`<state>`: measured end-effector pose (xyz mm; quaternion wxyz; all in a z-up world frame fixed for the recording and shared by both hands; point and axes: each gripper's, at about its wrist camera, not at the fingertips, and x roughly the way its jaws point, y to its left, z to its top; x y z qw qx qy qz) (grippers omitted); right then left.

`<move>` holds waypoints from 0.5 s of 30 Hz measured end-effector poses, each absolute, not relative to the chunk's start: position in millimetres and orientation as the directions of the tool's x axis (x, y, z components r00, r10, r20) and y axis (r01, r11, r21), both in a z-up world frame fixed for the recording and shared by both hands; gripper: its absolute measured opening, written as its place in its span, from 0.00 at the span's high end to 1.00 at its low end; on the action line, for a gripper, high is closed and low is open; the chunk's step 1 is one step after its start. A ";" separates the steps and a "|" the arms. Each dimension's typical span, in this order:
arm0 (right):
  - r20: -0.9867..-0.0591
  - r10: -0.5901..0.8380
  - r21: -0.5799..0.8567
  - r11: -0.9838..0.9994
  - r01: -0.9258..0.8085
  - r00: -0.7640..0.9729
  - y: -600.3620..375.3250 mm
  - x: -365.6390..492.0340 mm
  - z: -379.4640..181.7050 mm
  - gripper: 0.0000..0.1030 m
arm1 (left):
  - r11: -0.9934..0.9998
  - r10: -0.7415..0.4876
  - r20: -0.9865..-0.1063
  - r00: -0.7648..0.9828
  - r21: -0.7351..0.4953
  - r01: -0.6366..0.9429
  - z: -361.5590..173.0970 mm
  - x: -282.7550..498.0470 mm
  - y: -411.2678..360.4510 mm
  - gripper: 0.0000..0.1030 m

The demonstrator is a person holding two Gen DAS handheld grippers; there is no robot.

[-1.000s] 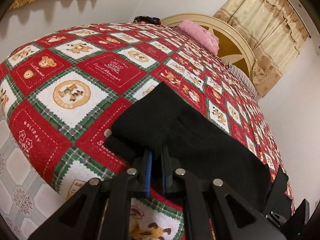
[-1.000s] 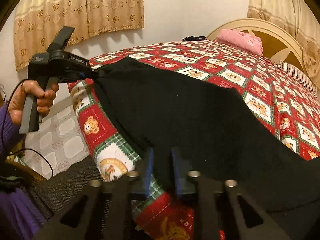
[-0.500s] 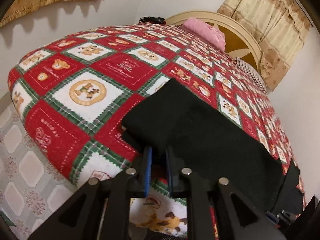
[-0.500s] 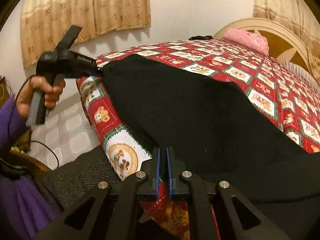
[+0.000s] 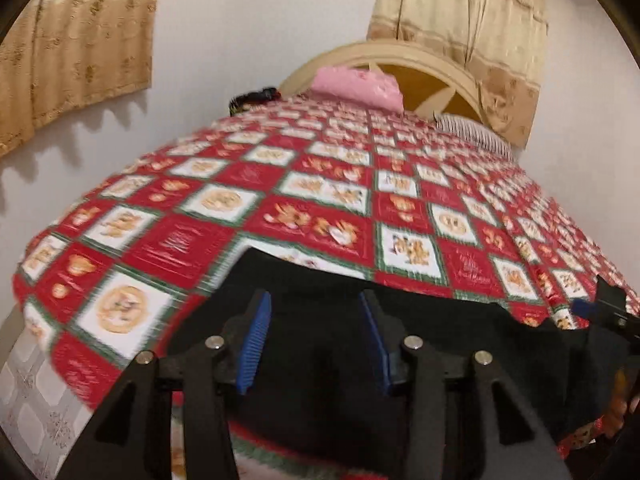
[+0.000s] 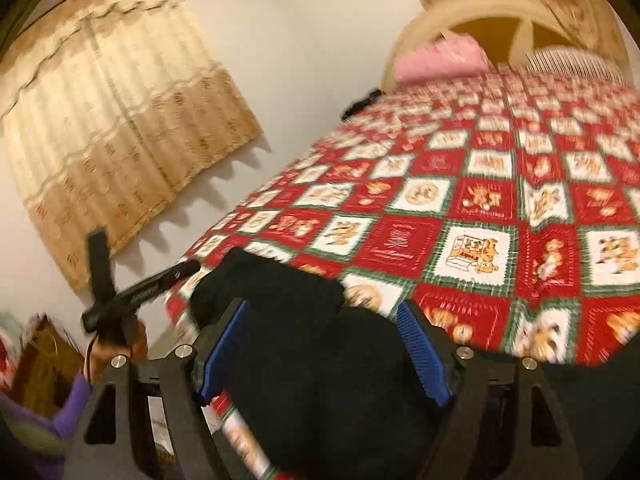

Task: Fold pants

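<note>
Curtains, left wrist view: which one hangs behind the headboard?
The beige curtain on the right, dropping behind the cream arched headboard; the other beige curtain hangs over bare wall, left.

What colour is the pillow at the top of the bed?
Pink: the soft pink pillow against the cream headboard, clearest in the left wrist view.

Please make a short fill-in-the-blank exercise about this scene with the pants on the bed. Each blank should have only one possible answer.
1. The pants lying on the bedspread are ____ in colour.
2. The jaws of the left claw stand ____, with no cloth pinched between them.
3. The pillow by the headboard is ____ in colour.
4. The pads on the right claw are ____ in colour.

Missing words: black; open; pink; blue
</note>
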<state>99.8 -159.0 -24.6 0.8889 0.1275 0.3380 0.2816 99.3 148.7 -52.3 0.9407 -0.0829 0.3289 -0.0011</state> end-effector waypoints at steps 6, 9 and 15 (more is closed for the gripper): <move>-0.615 0.682 0.576 0.731 -0.365 0.395 -138.8 130.7 -76.0 0.25 | 0.985 -0.065 -0.693 0.718 -0.162 -0.066 -94.2 100.6 138.4 0.53; -0.649 0.664 0.500 0.740 -0.449 0.372 -123.2 109.2 -72.1 0.25 | 0.989 -0.051 -0.683 0.728 -0.136 -0.059 -93.3 95.9 134.3 0.51; -0.648 0.695 0.555 0.712 -0.431 0.313 -112.2 130.6 -81.9 0.25 | 0.989 -0.042 -0.672 0.739 -0.134 -0.065 -94.6 98.8 125.7 0.38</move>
